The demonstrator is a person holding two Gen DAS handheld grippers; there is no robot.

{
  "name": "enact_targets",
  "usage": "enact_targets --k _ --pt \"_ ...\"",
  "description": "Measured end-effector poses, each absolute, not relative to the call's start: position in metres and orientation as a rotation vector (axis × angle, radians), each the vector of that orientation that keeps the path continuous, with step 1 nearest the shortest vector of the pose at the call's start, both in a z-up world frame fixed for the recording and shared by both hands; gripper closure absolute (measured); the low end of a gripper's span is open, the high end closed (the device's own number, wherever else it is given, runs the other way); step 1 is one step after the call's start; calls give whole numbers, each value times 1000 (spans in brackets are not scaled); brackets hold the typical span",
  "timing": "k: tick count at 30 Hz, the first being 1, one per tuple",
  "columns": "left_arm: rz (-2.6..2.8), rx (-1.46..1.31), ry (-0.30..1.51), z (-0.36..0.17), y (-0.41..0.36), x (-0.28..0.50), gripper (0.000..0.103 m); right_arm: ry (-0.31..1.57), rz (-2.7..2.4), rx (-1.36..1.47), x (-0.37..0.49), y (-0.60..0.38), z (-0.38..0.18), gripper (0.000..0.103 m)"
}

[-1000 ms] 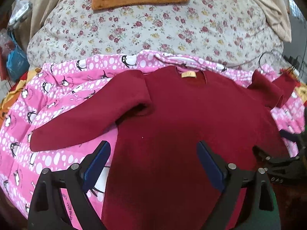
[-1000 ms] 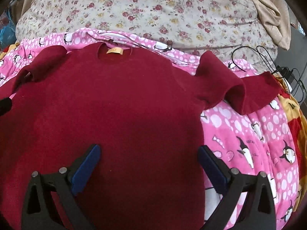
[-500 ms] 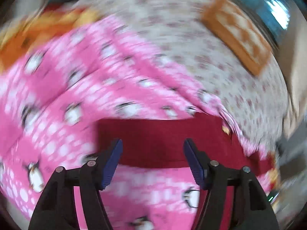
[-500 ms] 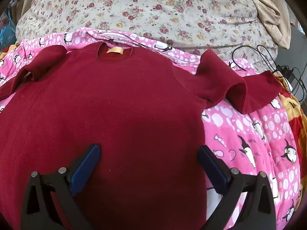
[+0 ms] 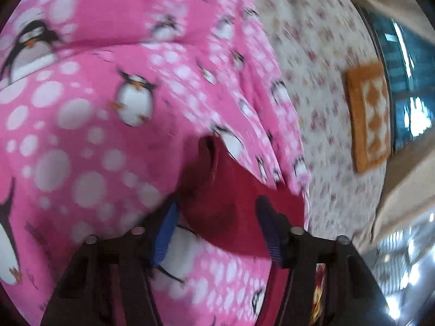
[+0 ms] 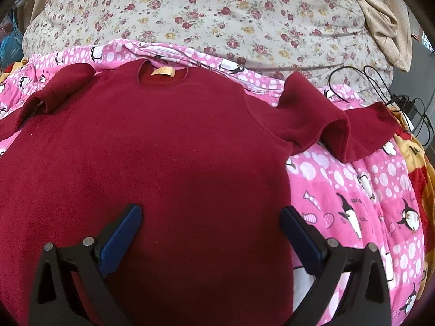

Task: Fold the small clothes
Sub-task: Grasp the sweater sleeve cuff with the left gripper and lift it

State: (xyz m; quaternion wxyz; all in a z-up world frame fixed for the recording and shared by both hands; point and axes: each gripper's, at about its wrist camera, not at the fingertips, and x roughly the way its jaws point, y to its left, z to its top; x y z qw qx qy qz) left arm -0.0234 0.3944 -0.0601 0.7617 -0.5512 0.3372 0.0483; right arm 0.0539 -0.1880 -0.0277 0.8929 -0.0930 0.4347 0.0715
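Observation:
A dark red sweater [image 6: 163, 149] lies flat, front up, on a pink penguin blanket [image 6: 353, 190], with a tan label at its neck. Its right sleeve [image 6: 320, 116] is bunched and doubled over. My right gripper [image 6: 212, 231] hovers open over the sweater's lower body and holds nothing. In the blurred, rolled left wrist view, the cuff end of the other sleeve [image 5: 223, 206] lies between the blue pads of my left gripper [image 5: 217, 228]. Those jaws are closing, and a gap still shows at the pads.
A floral quilt [image 6: 217, 13] bulges behind the blanket, with an orange patterned mat [image 5: 369, 116] on it. Black cables [image 6: 380, 87] trail at the right edge near a beige cloth [image 6: 380, 13]. A red and yellow blanket [image 6: 416, 163] shows at far right.
My left gripper has swung left off the sweater's body to the sleeve's end, rolled sideways, and narrowed its jaws around the cuff. The right gripper has stayed still.

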Motion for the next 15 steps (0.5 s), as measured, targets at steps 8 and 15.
enact_targets --k 8,15 --pt "226 -1172 691 -57 401 -33 83 900 146 -196 53 -187 -28 0" --pt "69 -1140 716 -54 391 -15 77 899 145 -196 54 -187 -28 0"
